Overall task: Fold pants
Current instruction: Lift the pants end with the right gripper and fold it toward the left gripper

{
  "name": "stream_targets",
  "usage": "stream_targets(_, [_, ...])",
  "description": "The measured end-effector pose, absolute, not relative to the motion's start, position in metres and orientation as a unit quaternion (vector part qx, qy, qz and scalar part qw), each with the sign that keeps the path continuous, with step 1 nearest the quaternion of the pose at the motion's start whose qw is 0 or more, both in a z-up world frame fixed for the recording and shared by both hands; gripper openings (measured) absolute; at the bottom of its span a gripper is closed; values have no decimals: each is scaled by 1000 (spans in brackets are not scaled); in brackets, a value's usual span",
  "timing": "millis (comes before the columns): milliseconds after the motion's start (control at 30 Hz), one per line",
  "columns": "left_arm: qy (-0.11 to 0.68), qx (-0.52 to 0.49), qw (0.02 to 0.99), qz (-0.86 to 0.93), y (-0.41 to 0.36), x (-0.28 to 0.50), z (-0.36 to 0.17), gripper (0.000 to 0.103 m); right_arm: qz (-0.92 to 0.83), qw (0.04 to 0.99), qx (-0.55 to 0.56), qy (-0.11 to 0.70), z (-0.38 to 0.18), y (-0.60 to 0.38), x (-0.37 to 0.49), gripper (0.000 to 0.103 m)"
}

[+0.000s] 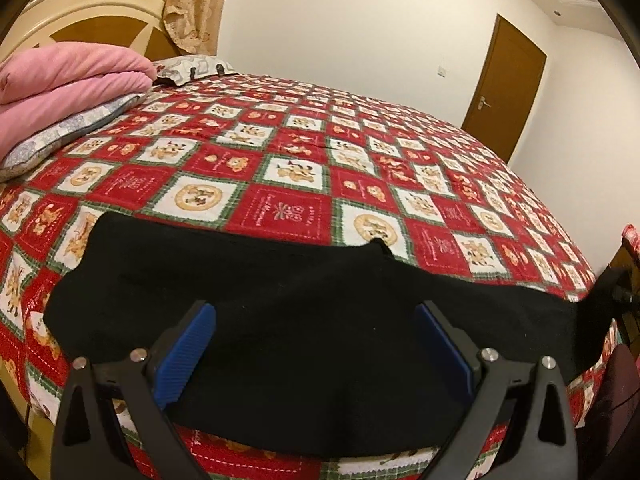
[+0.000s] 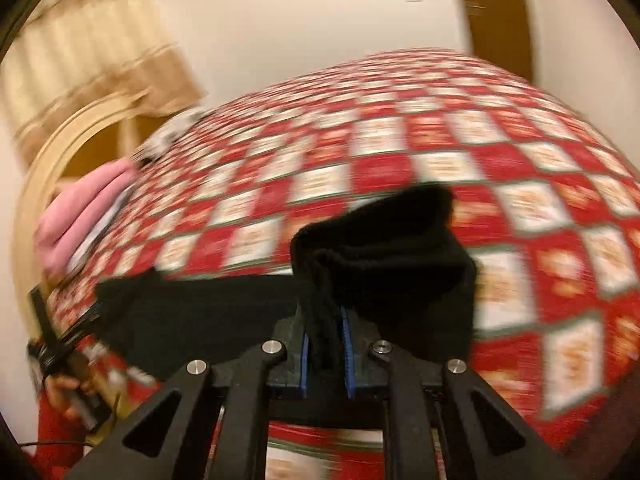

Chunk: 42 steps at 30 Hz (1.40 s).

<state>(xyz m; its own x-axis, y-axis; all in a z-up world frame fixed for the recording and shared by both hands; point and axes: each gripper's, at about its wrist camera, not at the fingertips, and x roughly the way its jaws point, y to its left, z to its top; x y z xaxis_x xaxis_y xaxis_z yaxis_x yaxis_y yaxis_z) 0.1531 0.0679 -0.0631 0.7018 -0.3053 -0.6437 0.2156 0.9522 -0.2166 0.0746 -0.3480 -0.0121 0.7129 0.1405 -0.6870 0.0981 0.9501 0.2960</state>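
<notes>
pants [image 1: 304,344]: black, spread flat across near edge of bed, long axis running L–R in left wrist view; upper edge has a small notch/peak near the middle; R end pulled up off the cover at far right of that view.
pants, R end [image 2: 384,248]: bunched + lifted, hanging folded over the right gripper's fingers, rest trails flat to the left.
left gripper [image 1: 314,308]: jaws wide apart, blue pads on either side of the fabric, above the pants, not pinching anything visible; whether tips touch cloth can't tell.
right gripper [image 2: 325,320]: jaws nearly together, blue pads clamped on a thick wad of the black fabric.
bed cover [image 1: 288,168]: red/white/green check w/ bear prints, covers whole bed.
pink blanket [image 1: 68,76]: folded, stacked on a grey patterned pillow [image 1: 60,136] at head end, well apart from pants.
headboard [image 1: 92,12]: cream + brown wood, behind blanket.
door [image 1: 506,88]: brown, closed, far wall.
right wrist view: heavy motion blur; hand [image 2: 64,390] at lower left edge holding the other tool.
</notes>
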Motion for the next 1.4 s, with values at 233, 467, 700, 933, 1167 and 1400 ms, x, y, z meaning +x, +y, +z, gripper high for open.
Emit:
stream_targets(233, [357,-70,921,-140,80,152,-62,102,105,895,117,418,-66,-232,122,13])
stream_targets(467, [361,-79,919,-139,88,155,-68,102,105,903,45,413,-100,-191,118,17])
stream_targets(700, [374,-74,911,-157,76,156,-76,102,122,916,22,382,-98,-157,116,67])
stream_targets(933, [362,-57,916,-163,76,150,-66,102,195,932,65,299,-60,-154,90,67])
stream_targets(1167, [334,-15,909,-247,30,141,-46,102,-9,940,154,304,-56,-292,74,23])
stream_targets(1400, [294,17,875,-383,-70,123,-16,102,-55,927,169,330,-82,-333,71,23])
